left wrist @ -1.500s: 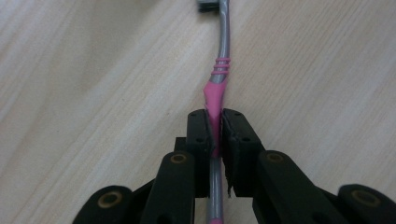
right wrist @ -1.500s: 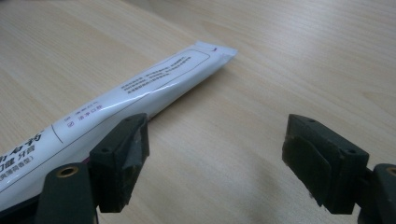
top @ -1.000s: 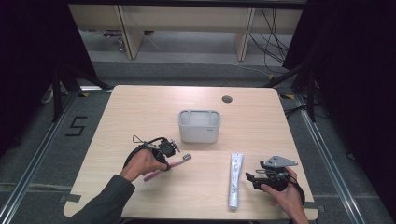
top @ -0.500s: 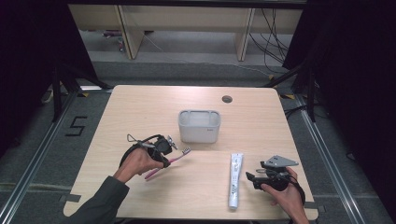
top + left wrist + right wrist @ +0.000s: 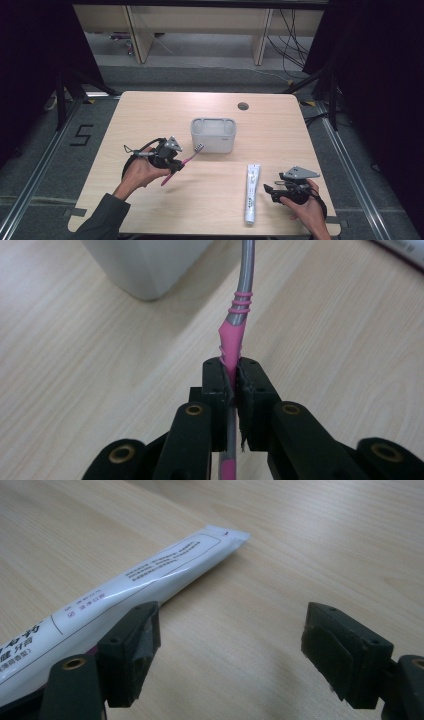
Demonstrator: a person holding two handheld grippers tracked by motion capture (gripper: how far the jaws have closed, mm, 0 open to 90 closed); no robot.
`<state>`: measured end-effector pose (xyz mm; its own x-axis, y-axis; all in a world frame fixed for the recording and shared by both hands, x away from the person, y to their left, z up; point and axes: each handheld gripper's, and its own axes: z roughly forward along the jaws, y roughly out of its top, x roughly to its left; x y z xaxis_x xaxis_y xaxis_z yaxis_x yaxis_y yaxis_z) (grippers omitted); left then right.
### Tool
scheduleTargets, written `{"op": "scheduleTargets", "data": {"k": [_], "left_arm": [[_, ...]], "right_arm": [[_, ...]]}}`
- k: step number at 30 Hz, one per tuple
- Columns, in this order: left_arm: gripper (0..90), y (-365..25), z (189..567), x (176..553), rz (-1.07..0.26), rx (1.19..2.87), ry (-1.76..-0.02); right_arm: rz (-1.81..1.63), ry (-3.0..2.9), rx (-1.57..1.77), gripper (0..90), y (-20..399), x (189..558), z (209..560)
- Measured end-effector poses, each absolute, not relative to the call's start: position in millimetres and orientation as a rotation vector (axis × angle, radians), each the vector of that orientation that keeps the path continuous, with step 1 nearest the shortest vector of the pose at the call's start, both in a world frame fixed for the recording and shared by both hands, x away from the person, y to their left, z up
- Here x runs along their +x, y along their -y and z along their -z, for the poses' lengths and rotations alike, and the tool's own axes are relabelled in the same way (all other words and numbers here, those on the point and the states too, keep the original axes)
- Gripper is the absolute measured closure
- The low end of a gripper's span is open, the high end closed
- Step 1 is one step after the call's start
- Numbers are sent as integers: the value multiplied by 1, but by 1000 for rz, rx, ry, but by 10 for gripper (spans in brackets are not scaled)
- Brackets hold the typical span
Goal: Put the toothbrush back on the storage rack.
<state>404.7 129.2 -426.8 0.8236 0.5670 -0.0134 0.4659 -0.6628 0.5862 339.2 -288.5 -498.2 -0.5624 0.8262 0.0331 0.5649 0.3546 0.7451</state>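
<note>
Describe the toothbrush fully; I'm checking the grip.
The toothbrush has a pink and grey handle with pink rings on its grey neck and looks plastic. The left gripper is shut on its pink part. It is off the table, tilted, bristle head toward the grey bin, not touching it.

From above, my table [image 5: 150, 115] was evenly and softly lit, while the surroundings at both sides sank into near black. Shadows under my hands were faint and short. The high view looked slightly soft, with fine detail lost. Along my left gripper [image 5: 233, 390], the pink toothbrush [image 5: 233, 335] was sharp near the jaws and blurred farther up. Along my right gripper [image 5: 230, 645], the white tube [image 5: 150, 580] carried a mild sheen and cast a soft shadow.
</note>
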Motion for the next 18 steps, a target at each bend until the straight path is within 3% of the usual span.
{"op": "scheduleTargets", "data": {"k": [18], "left_arm": [[827,-140,410,416,-325,2102,-791]], "right_arm": [[-1030,-2273,1203,240,290,341,498]]}}
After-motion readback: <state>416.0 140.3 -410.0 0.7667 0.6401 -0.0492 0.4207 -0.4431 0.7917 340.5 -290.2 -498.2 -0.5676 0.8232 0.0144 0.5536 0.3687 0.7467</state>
